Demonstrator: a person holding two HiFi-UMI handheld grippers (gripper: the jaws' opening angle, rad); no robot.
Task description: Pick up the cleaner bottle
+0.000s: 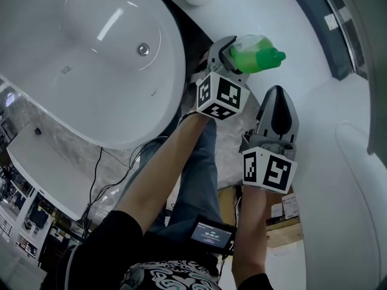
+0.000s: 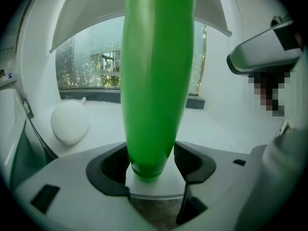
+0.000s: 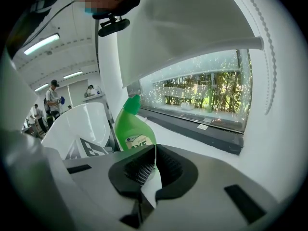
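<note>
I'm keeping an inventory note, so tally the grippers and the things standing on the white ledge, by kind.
Grippers: 2 (left gripper, right gripper)
Green cleaner bottle: 1
White round object: 1
Total: 4

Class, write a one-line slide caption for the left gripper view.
Green bottle between the open fingers of the left gripper, with a window behind.
</note>
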